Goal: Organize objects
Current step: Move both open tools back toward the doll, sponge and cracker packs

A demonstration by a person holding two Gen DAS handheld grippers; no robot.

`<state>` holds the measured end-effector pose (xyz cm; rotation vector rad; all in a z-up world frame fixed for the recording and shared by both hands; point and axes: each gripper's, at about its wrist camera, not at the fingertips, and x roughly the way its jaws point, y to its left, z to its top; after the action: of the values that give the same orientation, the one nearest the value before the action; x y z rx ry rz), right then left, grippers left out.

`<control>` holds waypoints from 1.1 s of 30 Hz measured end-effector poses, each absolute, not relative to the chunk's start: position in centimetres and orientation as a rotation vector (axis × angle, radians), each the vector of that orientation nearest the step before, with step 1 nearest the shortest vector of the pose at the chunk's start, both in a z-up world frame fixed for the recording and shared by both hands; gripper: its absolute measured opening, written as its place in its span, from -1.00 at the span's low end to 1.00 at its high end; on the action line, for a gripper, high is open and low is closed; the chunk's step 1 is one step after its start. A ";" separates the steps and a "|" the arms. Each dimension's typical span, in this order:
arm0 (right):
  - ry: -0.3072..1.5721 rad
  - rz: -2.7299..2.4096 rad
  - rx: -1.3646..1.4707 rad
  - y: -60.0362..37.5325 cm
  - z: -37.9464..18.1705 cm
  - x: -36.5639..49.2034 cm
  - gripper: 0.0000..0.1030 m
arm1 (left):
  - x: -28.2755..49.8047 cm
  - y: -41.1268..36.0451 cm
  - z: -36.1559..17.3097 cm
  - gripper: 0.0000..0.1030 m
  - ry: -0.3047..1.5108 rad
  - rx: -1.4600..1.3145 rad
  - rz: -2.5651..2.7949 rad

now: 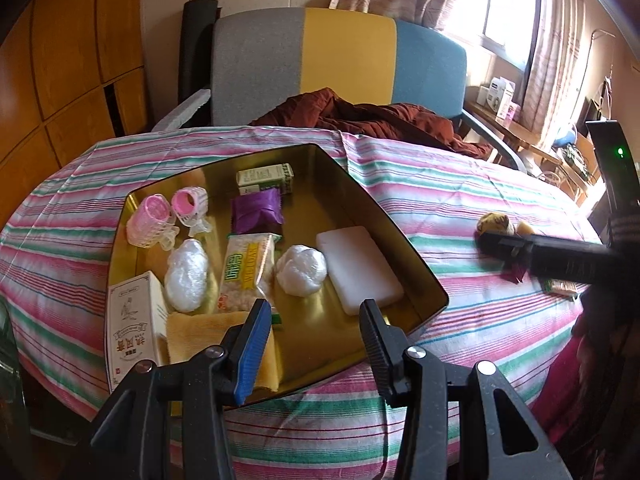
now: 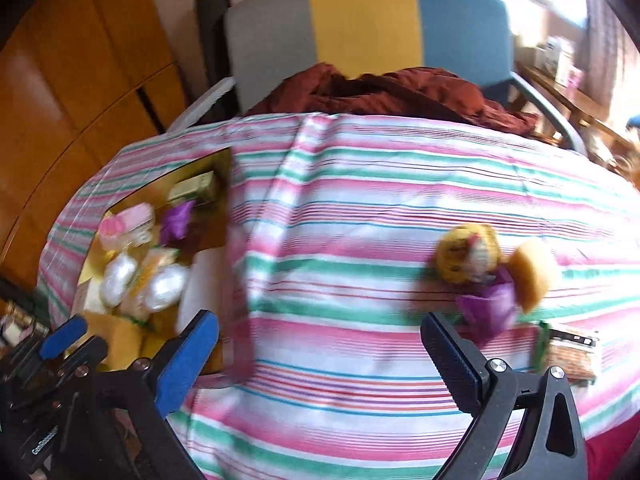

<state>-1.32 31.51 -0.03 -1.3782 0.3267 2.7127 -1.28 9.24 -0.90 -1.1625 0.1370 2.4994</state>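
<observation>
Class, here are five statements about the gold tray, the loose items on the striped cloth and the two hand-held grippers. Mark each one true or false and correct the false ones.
1. The gold tray already holds several items. True.
2. The purple packet in the tray lies beside a white block. False: it lies apart from the white block, next to the green and white box.
3. The left hand-held gripper holds the yellow cloth. False: its jaws are open and empty.
4. A yellow sponge lies on the striped cloth, outside the tray. True.
5. The right hand-held gripper is open. True.

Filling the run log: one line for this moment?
left gripper: open, over gold metal tray | right gripper: open, near purple wrapped packet on striped tablecloth
</observation>
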 end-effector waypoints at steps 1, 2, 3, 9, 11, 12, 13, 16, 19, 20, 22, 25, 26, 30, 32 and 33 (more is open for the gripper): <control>0.329 2.698 -1.366 32.4 0.1 -1.2 0.98 | -1.2 9.4 -0.9 -0.10 0.143 -1.161 2.493; 0.332 2.681 -1.353 33.3 0.2 -1.1 0.98 | -1.2 9.6 -0.9 -0.10 0.149 -1.159 2.486; 0.335 2.668 -1.339 34.4 0.3 -1.1 0.98 | -1.1 9.8 -0.9 -0.10 0.155 -1.155 2.479; 0.379 2.549 -1.225 41.4 1.0 -0.8 0.99 | -1.0 11.6 -0.6 -0.10 0.189 -1.138 2.431; 0.406 2.502 -1.188 44.1 1.1 -0.7 0.99 | -0.9 12.4 -0.5 -0.10 0.206 -1.135 2.412; 0.424 2.482 -1.171 45.3 1.1 -0.7 0.99 | -0.9 12.9 -0.5 -0.10 0.215 -1.132 2.402; 0.442 2.460 -1.156 46.4 1.0 -0.6 0.99 | -0.8 13.5 -0.4 -0.10 0.224 -1.130 2.391; 0.495 2.404 -1.109 49.5 0.2 -0.3 0.99 | -0.7 15.0 -0.3 -0.10 0.248 -1.122 2.357; 0.636 2.334 -1.088 52.4 -1.4 0.4 0.99 | -0.7 16.8 -0.3 -0.10 0.273 -1.118 2.314; 0.688 2.303 -1.102 53.1 -2.0 0.6 0.99 | -0.7 17.6 -0.3 -0.10 0.288 -1.116 2.298; 0.760 2.284 -1.096 53.9 -2.4 0.9 0.99 | -0.9 18.9 -0.5 -0.10 0.295 -1.125 2.268; 0.786 2.294 -1.086 53.9 -2.2 1.2 0.99 | -1.3 21.1 -0.7 -0.10 0.298 -1.135 2.221; 0.798 2.295 -1.093 53.9 -2.3 1.2 0.99 | -1.5 22.0 -0.8 -0.10 0.303 -1.137 2.207; 0.818 2.293 -1.118 53.8 -2.7 1.0 0.99 | -2.7 24.8 -1.2 -0.10 0.282 -1.162 2.146; 0.838 2.290 -1.120 53.8 -2.8 1.0 0.99 | -3.2 26.3 -1.5 -0.10 0.291 -1.164 2.124; 0.851 2.289 -1.117 53.9 -2.8 1.1 0.99 | -3.4 27.1 -1.6 -0.10 0.294 -1.167 2.114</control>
<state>1.08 53.93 -2.82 -1.1173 0.8505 2.2889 -3.44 27.09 -1.58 -1.1670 0.2945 2.1135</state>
